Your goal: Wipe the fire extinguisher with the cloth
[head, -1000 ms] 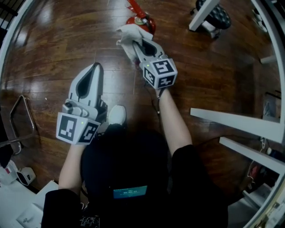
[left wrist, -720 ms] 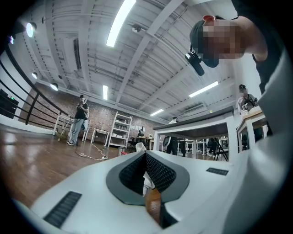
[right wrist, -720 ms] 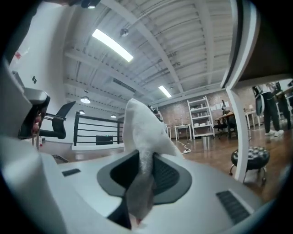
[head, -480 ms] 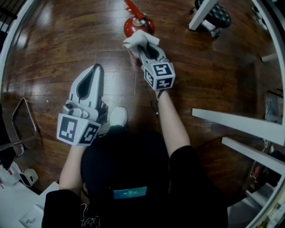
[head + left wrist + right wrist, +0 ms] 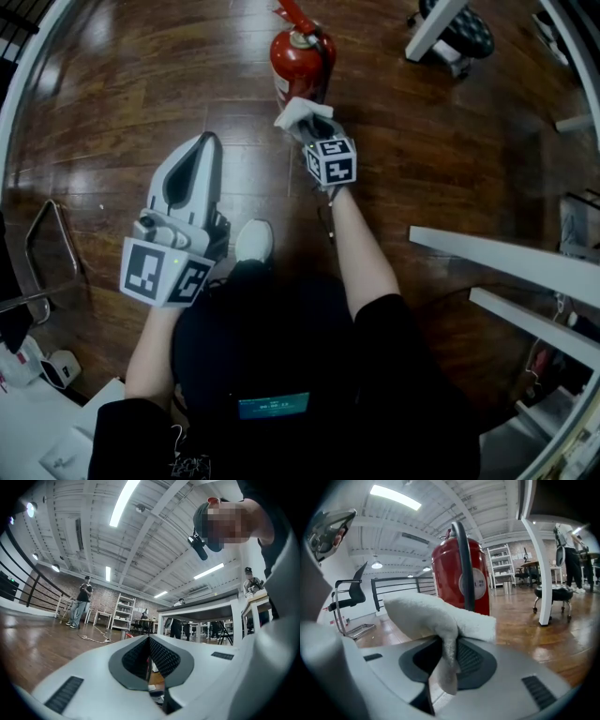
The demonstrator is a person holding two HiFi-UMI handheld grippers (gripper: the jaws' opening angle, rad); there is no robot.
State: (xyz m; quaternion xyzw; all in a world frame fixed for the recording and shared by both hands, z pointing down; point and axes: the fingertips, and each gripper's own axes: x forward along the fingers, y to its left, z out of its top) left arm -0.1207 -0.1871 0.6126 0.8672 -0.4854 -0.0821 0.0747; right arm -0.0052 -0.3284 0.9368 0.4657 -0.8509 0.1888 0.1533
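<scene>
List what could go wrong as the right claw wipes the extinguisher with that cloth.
1. The fire extinguisher stands free on the floor, and the left claw is not steadying it; a hard push could tip it.
2. The right claw pinches only a fold of the cloth; rubbing may drag it out.
3. The cloth could snag on the black hose.

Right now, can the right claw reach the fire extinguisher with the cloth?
Probably yes. The right claw is shut on the cloth, and the fire extinguisher stands upright just ahead of it with nothing between them. Whether the two touch, I cannot tell.
</scene>
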